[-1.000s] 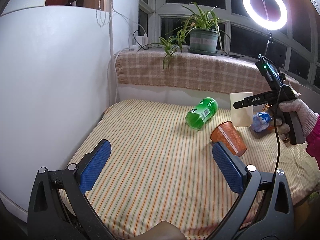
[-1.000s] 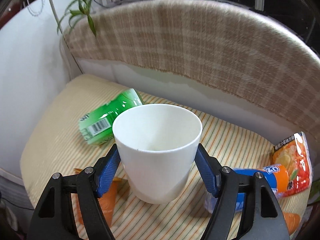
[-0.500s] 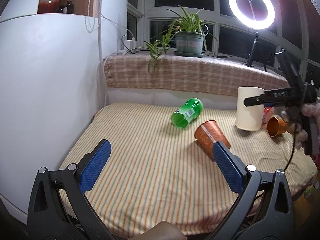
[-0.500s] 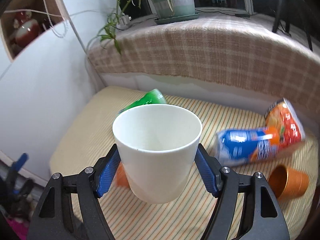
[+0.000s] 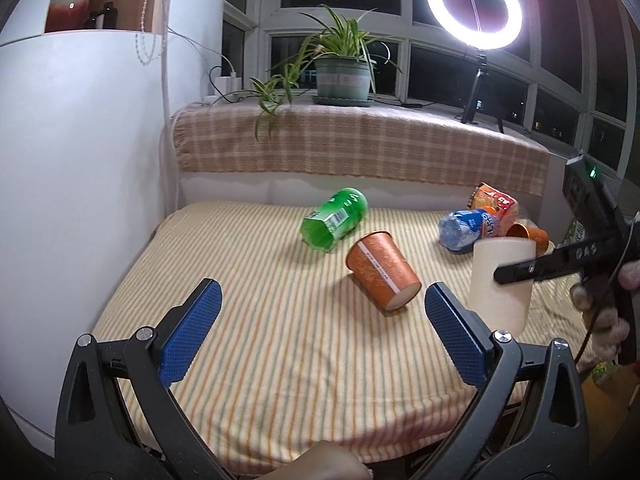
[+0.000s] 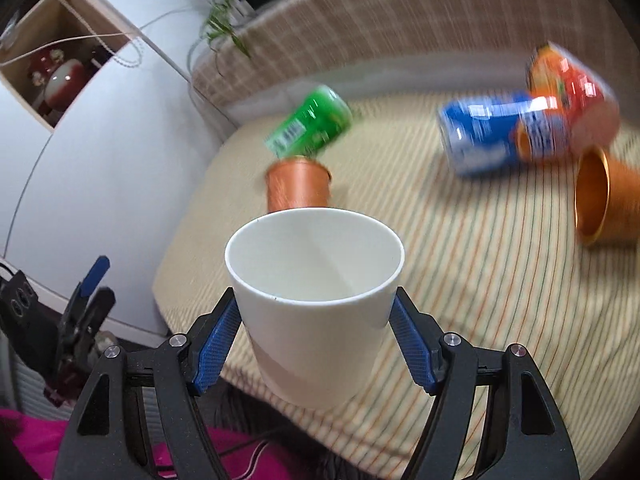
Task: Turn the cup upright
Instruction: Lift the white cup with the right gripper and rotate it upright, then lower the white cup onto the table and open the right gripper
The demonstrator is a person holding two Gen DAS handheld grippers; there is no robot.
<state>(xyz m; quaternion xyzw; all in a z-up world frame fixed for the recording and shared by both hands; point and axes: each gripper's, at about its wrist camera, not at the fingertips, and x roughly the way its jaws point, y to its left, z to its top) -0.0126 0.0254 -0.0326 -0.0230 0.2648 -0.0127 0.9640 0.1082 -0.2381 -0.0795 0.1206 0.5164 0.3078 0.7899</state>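
My right gripper [image 6: 314,346] is shut on a white cup [image 6: 316,308], held upright with its mouth up, near the front right edge of the striped mat [image 6: 460,280]. The cup [image 5: 502,284] and right gripper [image 5: 520,270] also show in the left wrist view at the right. My left gripper [image 5: 316,330] is open and empty above the mat's front [image 5: 280,340]. An orange paper cup [image 5: 380,270] lies on its side just beyond the left gripper's right finger.
A green can [image 5: 336,218] lies on its side at mid-mat. A blue can [image 5: 466,228], an orange snack bag [image 5: 494,202] and a small copper cup [image 5: 528,236] lie at the back right. A white cabinet [image 5: 72,184] bounds the left, a checked ledge [image 5: 360,148] the back.
My right gripper has carried the white cup forward and down toward the mat's front right edge. The left gripper has stayed open with little movement.
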